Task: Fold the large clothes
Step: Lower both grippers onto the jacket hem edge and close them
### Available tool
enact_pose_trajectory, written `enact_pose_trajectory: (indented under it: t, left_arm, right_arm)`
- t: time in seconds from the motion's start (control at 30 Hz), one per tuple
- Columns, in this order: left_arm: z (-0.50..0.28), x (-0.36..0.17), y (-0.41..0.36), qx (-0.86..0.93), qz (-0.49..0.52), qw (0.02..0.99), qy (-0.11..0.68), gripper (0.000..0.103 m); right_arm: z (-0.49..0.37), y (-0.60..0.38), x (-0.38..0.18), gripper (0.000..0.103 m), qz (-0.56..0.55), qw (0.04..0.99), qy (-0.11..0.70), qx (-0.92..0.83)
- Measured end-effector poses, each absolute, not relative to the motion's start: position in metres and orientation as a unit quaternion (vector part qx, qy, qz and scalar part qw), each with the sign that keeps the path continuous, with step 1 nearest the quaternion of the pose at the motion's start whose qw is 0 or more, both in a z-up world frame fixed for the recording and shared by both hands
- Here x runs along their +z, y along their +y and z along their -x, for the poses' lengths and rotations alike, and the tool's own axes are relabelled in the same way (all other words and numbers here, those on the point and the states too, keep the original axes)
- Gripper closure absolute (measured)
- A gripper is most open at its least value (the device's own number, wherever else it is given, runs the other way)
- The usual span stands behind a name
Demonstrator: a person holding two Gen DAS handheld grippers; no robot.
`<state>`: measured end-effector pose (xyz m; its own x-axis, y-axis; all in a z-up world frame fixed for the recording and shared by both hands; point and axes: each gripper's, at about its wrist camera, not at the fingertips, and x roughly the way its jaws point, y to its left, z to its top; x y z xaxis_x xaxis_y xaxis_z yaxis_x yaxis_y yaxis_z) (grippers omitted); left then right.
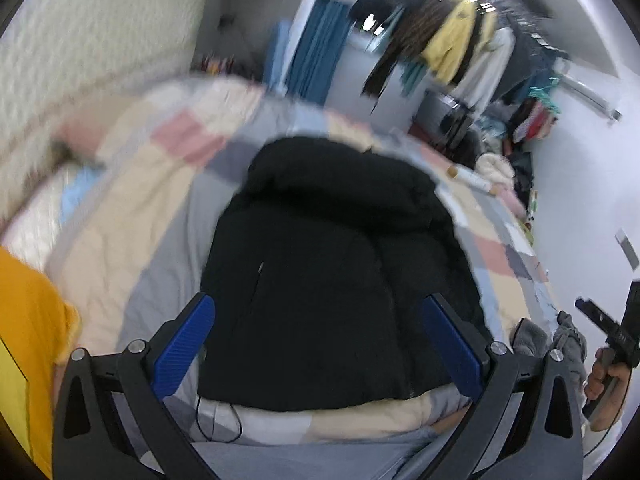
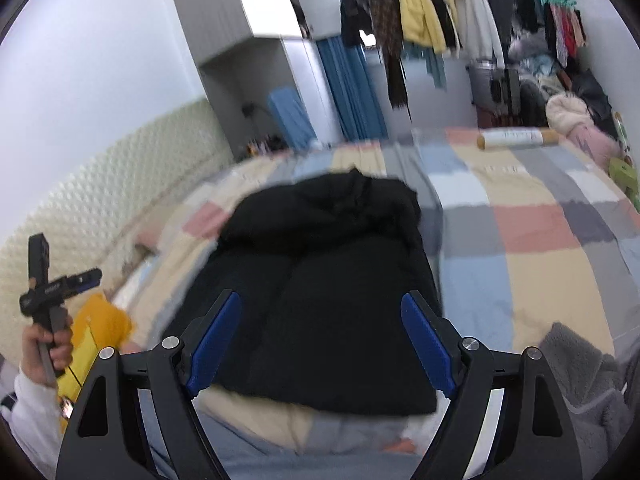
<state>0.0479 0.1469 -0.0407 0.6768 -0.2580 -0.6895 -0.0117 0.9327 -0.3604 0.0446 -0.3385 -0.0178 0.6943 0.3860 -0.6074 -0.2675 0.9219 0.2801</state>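
A black puffy jacket (image 1: 332,280) (image 2: 324,292) lies folded into a compact block on a checked quilt (image 1: 132,216) (image 2: 532,248), collar end away from me. In the left wrist view my left gripper (image 1: 320,308) hovers over the jacket's near part, jaws wide apart and not touching the cloth. My right gripper (image 2: 320,300) stands open over the same near edge, with nothing pinched between its blue pads (image 2: 218,340). Each gripper also shows in the other's view, held in a hand: the right gripper (image 1: 608,328) at the far right, the left gripper (image 2: 60,284) at the far left.
A yellow garment (image 1: 28,344) (image 2: 100,328) lies left of the jacket and a grey fleece garment (image 2: 588,388) (image 1: 560,340) at the right. A padded headboard (image 2: 100,192) runs along the left. A paper roll (image 2: 516,138) lies at the bed's far edge, below hanging clothes (image 2: 416,4).
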Motion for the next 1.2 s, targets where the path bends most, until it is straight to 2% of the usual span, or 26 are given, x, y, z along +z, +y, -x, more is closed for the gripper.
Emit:
enact_pose_trajectory:
  t: [0.27,0.47,0.73,0.97,1.07,1.2]
  left_arm:
    - [-0.089,-0.134,0.184,-0.065,0.236,0.825,0.509,0.001]
    - [-0.102,-0.174,0.198,-0.059,0.276,0.778,0.561,0.002]
    - [-0.124,-0.213,0.201,-0.064,0.308,0.721,0.618,0.007]
    - [-0.14,-0.233,0.196,-0.059,0.29,0.692,0.658,0.008]
    - [-0.145,-0.238,0.193,-0.061,0.283,0.685,0.669,0.008]
    - [-0.147,-0.244,0.192,-0.07,0.286,0.678,0.673,0.008]
  right_arm:
    - [-0.081,-0.368,-0.083,0.021,-0.135,0.849,0.461,0.221]
    - [-0.118,-0.388,-0.135,0.021,-0.153,0.789,0.549,0.231]
    - [-0.161,-0.4,-0.181,0.022,-0.17,0.729,0.62,0.233]
    - [-0.18,-0.397,-0.229,0.022,-0.155,0.673,0.678,0.251]
    - [-0.179,-0.39,-0.236,0.022,-0.151,0.653,0.692,0.268]
    - [-0.178,-0.375,-0.218,0.022,-0.146,0.65,0.674,0.32]
